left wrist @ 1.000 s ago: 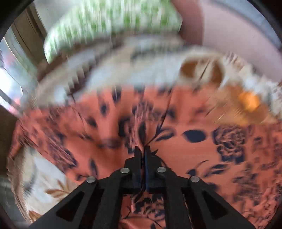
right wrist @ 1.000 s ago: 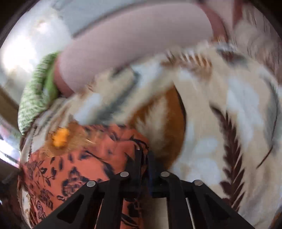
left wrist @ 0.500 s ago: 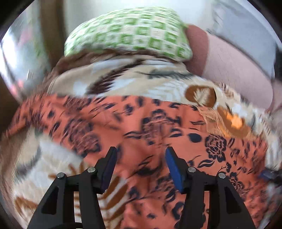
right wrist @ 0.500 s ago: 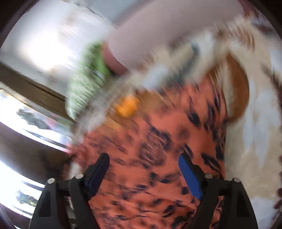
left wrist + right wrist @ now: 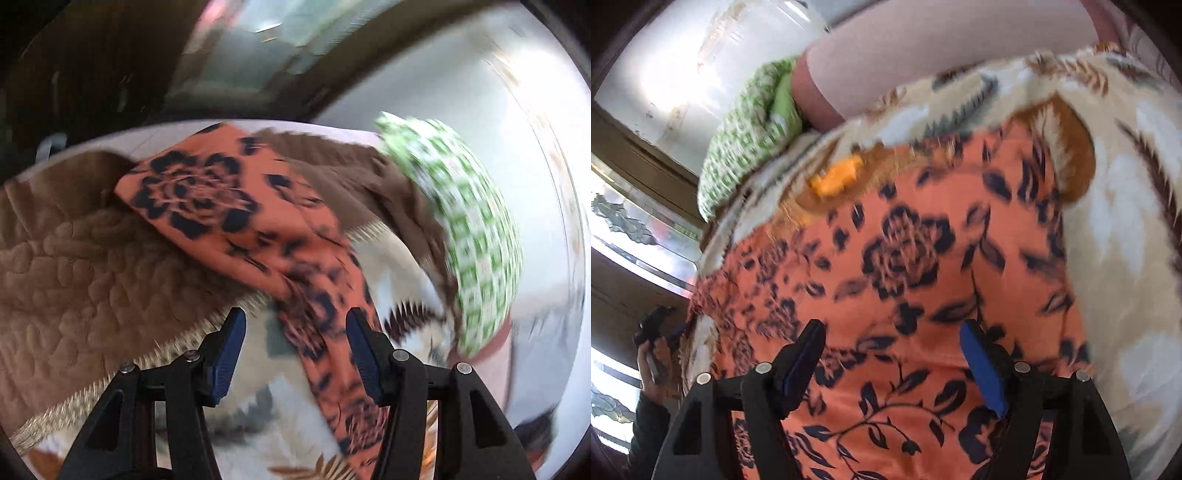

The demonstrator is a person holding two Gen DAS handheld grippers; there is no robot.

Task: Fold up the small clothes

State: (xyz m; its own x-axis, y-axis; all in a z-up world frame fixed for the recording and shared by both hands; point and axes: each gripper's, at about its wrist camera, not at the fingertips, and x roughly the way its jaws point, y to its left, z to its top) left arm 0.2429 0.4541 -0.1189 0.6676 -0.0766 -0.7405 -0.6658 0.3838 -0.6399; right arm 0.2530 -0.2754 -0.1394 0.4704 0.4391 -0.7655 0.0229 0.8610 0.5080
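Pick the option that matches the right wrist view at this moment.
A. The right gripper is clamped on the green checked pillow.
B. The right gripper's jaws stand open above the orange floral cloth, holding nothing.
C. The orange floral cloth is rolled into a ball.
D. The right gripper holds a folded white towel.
B: the right gripper shows its two blue pads wide apart with nothing pressed between them, and the orange floral cloth lies spread beneath.

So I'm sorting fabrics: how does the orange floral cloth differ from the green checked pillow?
The orange floral cloth lies flat and thin, with dark flowers; the green checked pillow is plump, with small squares. The cloth is nearer the camera; the pillow is at the far edge. Both rest on the cream leaf-print blanket.
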